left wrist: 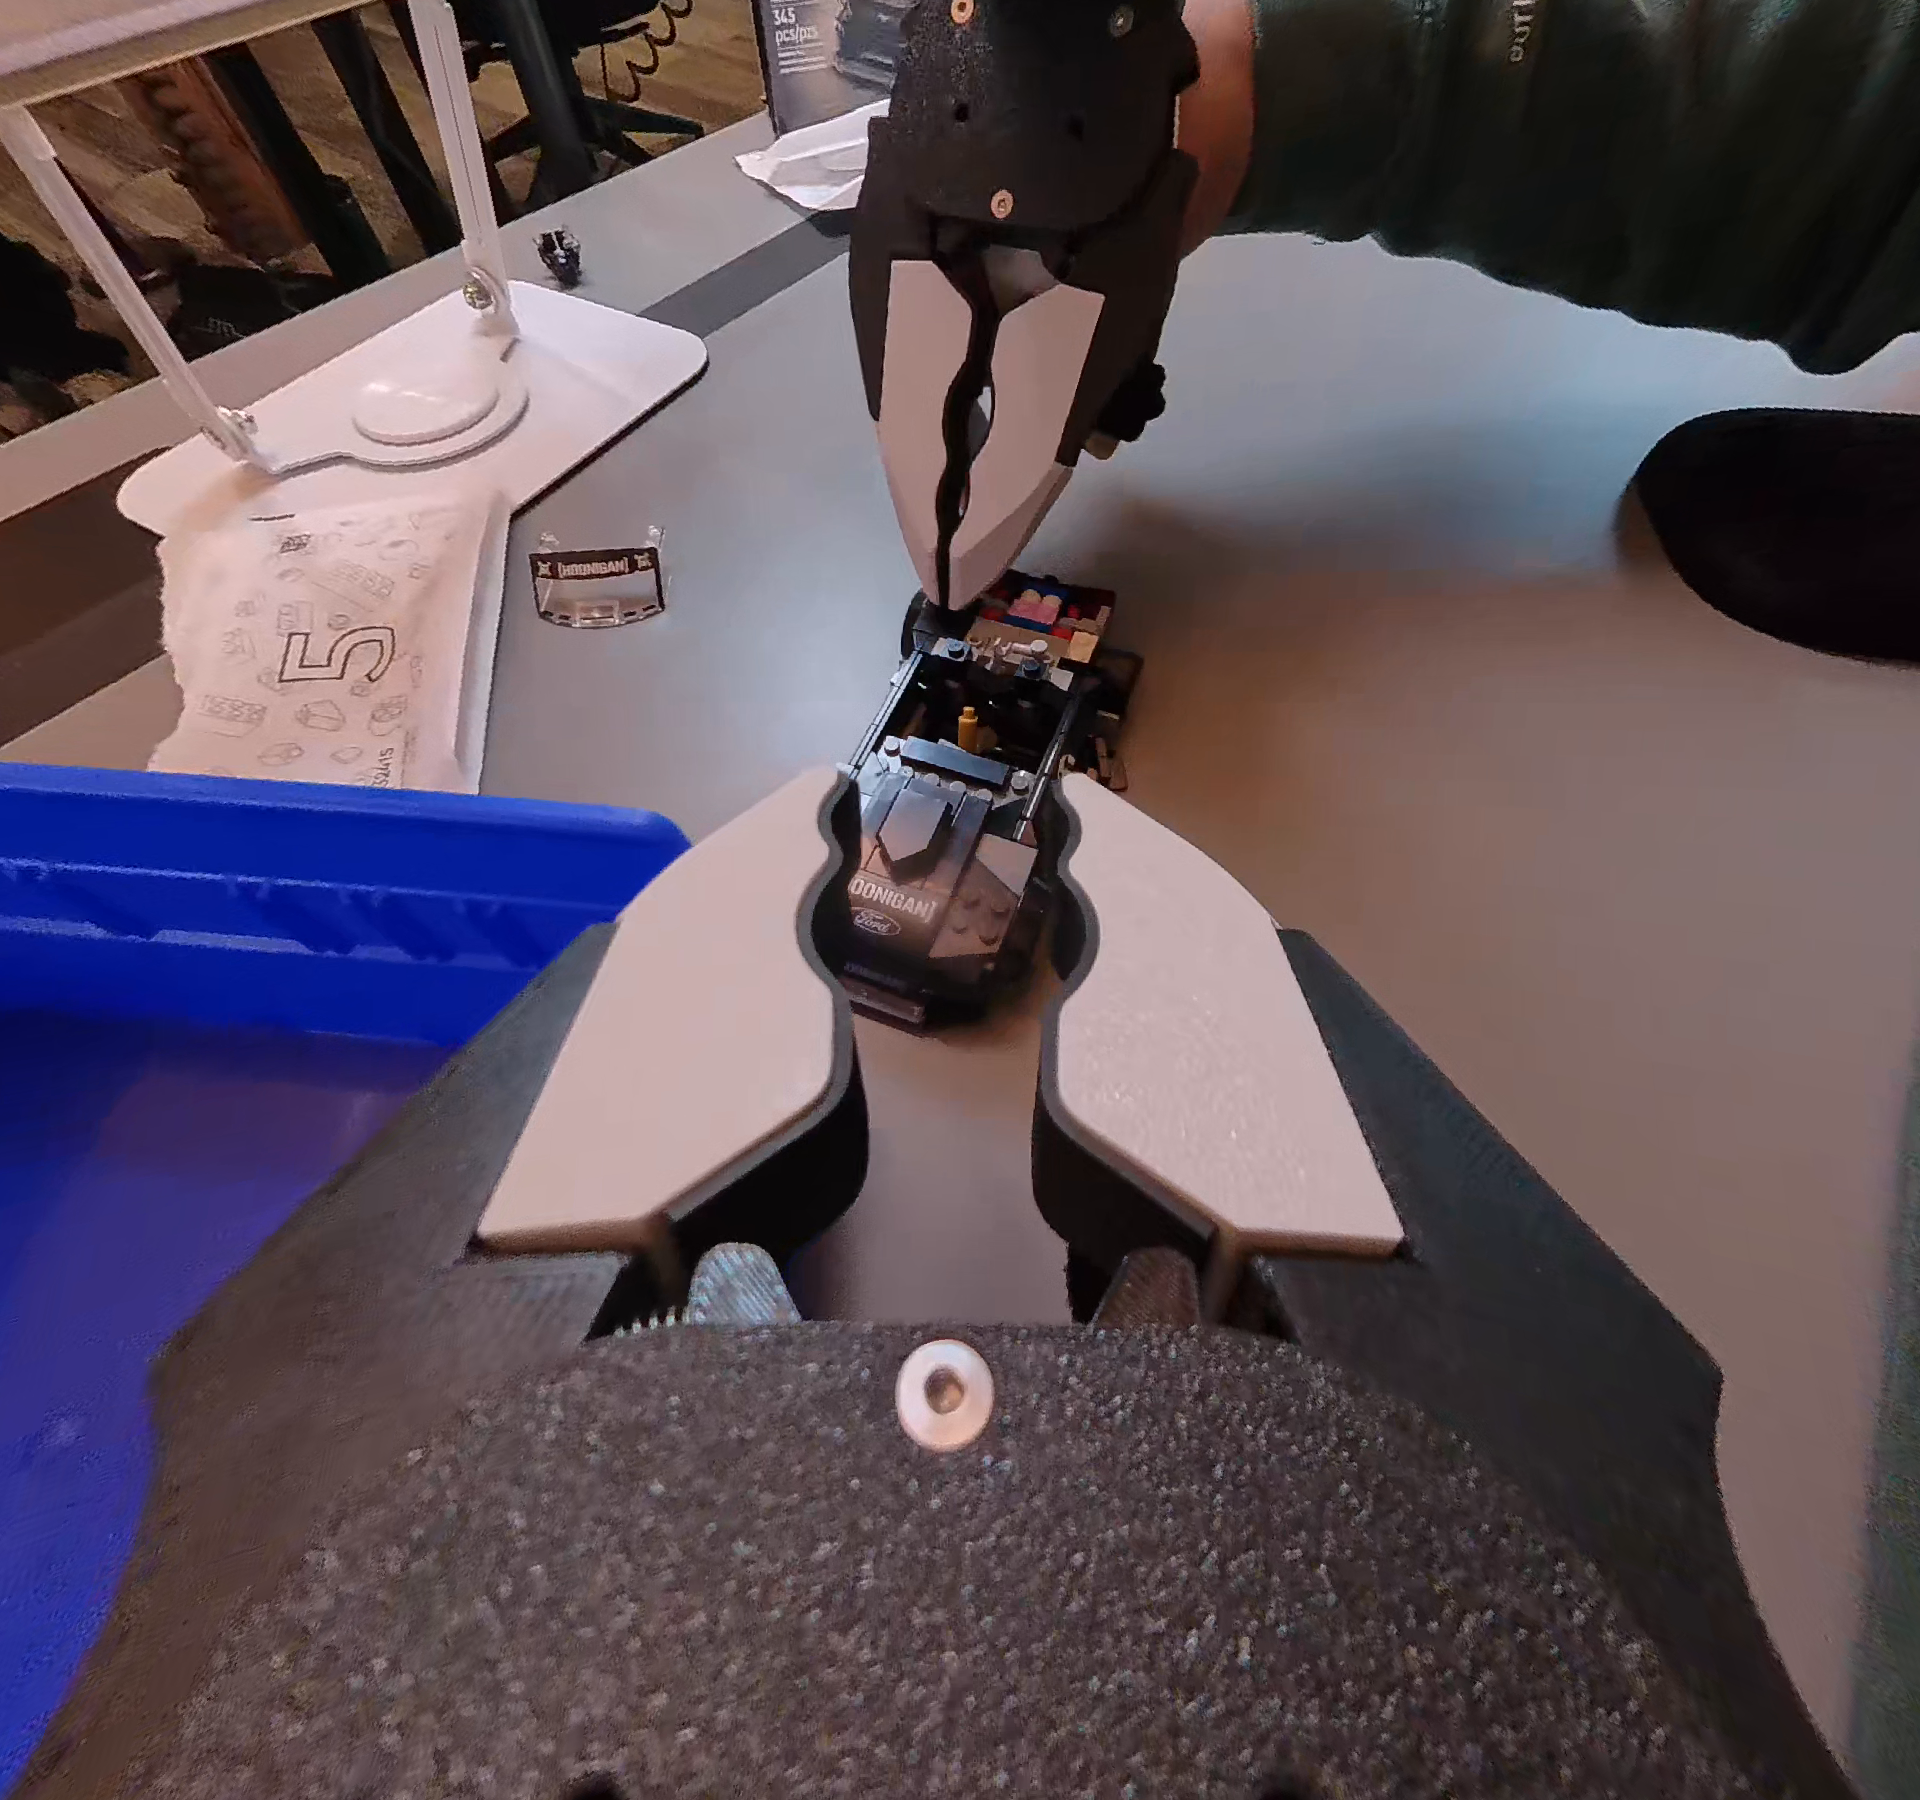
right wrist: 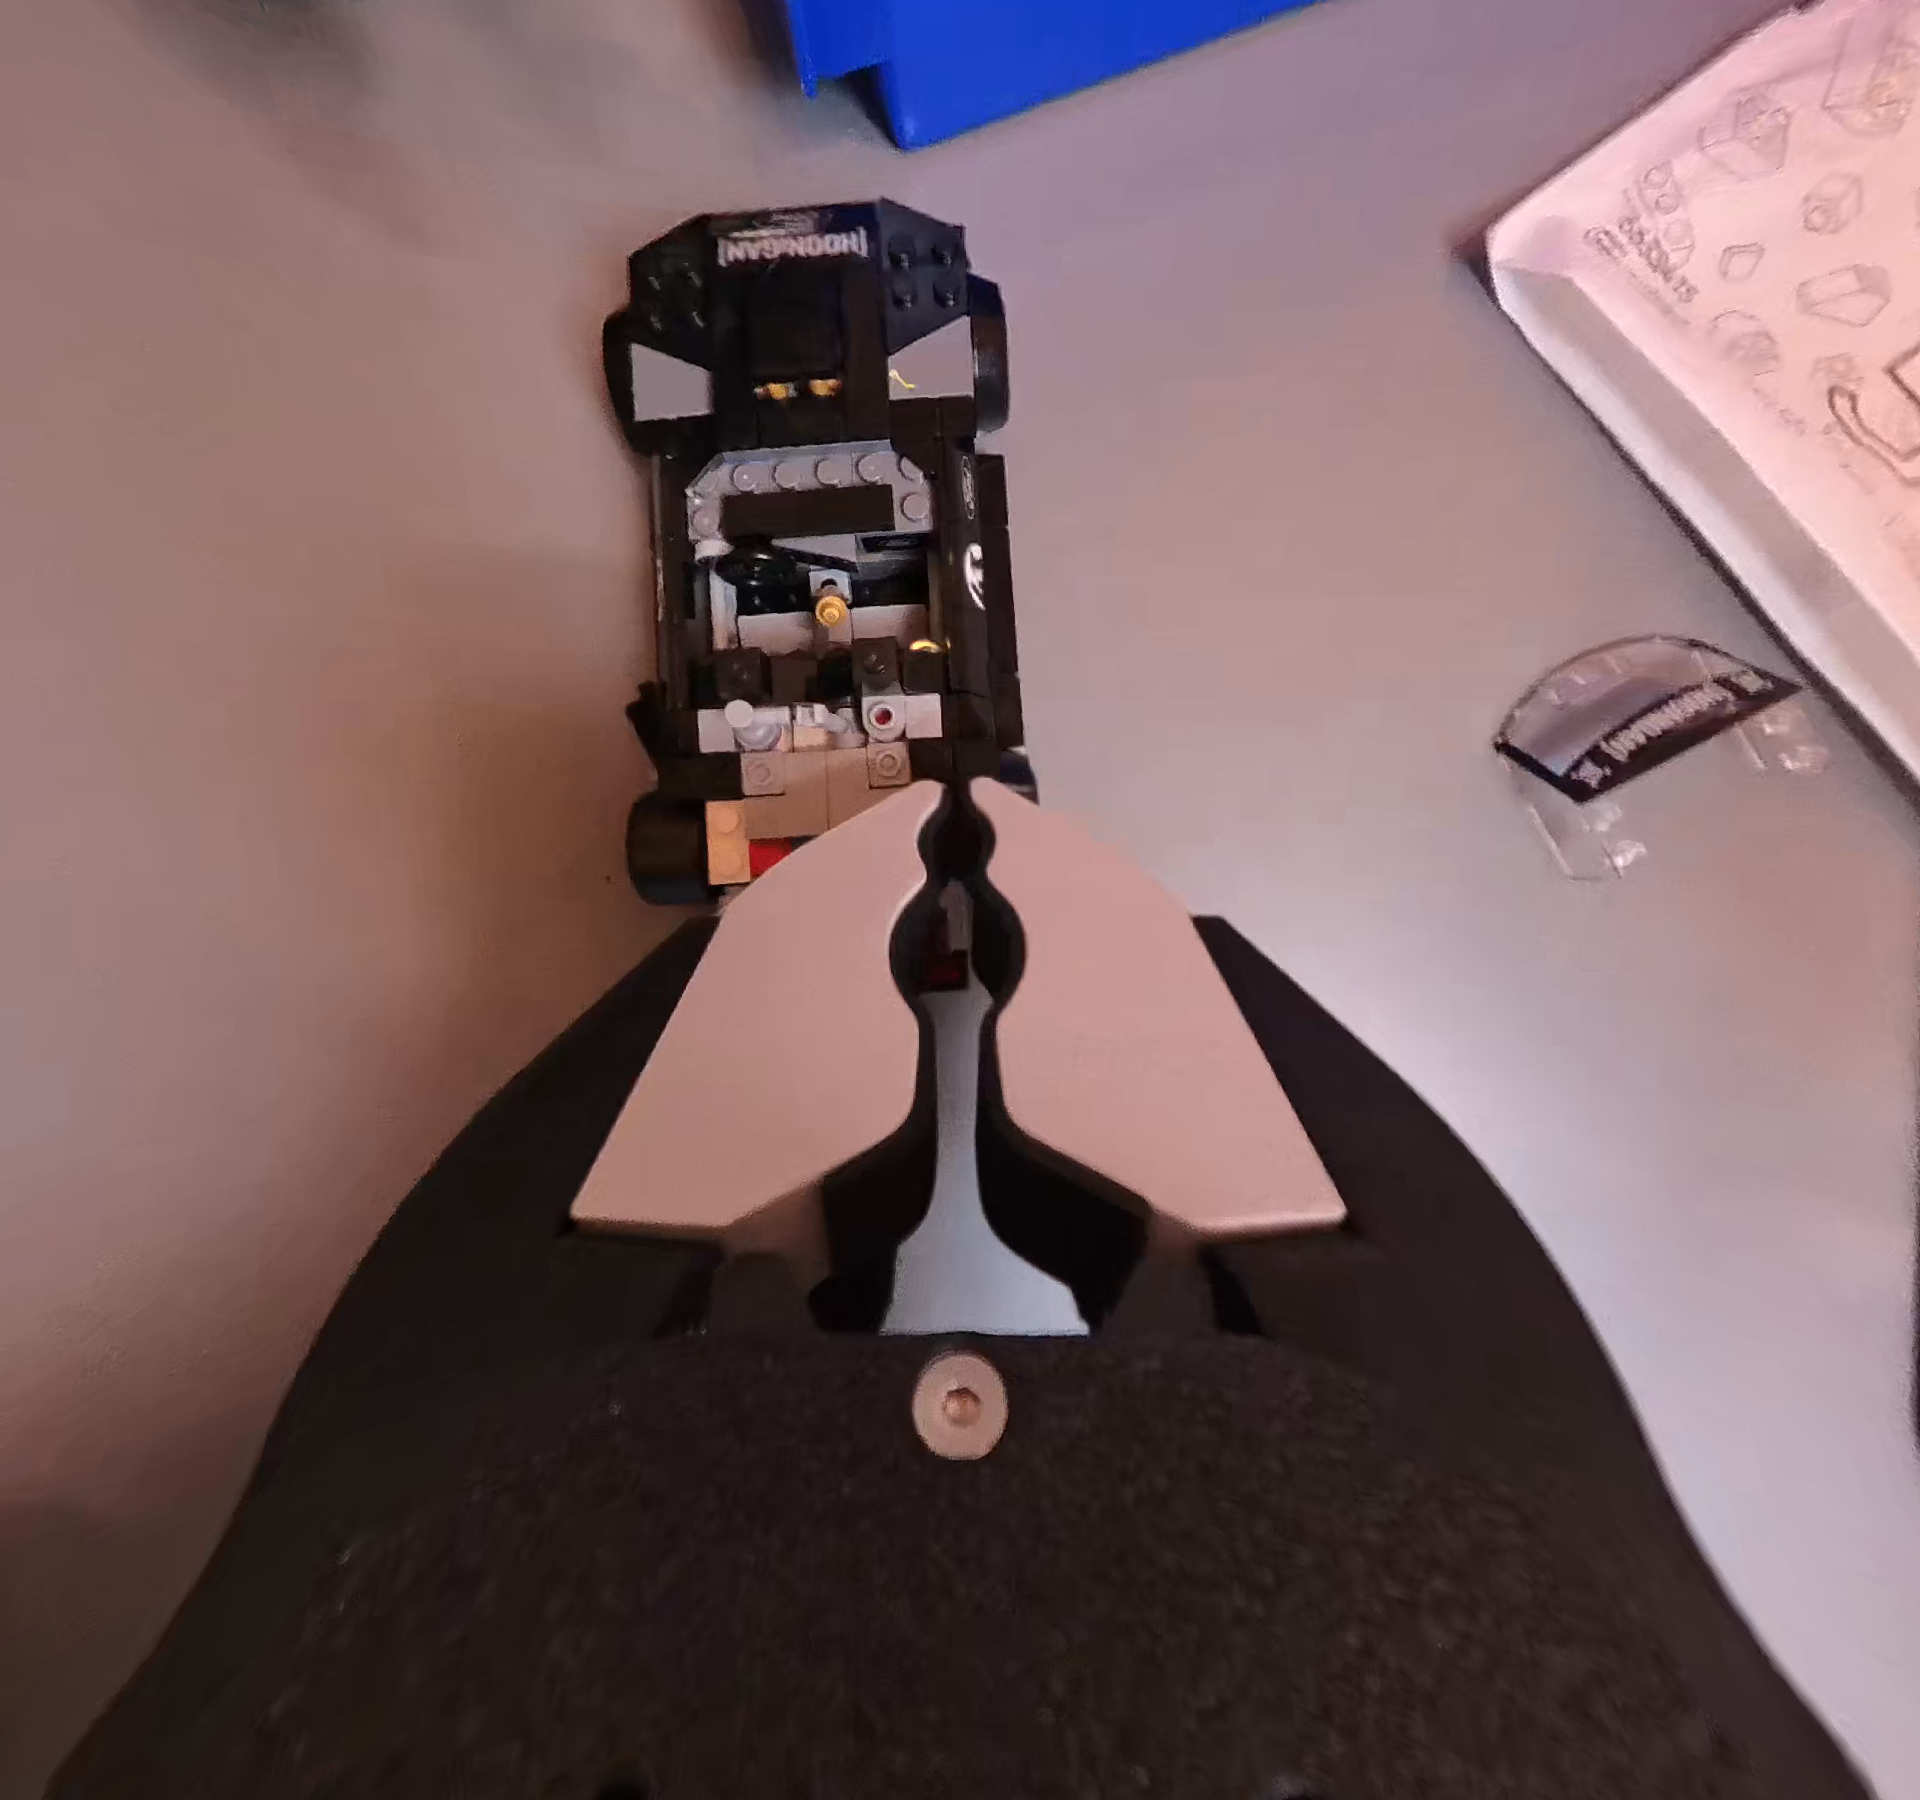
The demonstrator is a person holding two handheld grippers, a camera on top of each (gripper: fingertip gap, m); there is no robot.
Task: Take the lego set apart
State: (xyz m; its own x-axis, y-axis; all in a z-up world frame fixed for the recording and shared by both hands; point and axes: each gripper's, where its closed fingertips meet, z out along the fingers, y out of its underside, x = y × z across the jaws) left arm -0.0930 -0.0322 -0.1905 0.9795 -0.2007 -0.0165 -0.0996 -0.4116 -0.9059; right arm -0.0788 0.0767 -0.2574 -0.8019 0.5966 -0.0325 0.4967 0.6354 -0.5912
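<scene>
On the smooth grey tabletop (left wrist: 1351,815), the left gripper's (left wrist: 948,820) flat grey fingers clasp the studded black plastic Lego car (left wrist: 966,815) at its nose, while the right gripper (right wrist: 954,794) pinches shut at the car's rear edge, open table alongside.

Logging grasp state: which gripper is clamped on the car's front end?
The left gripper: its fingers straddle the lego car's stickered nose. The right gripper pinches shut at the opposite end.
</scene>
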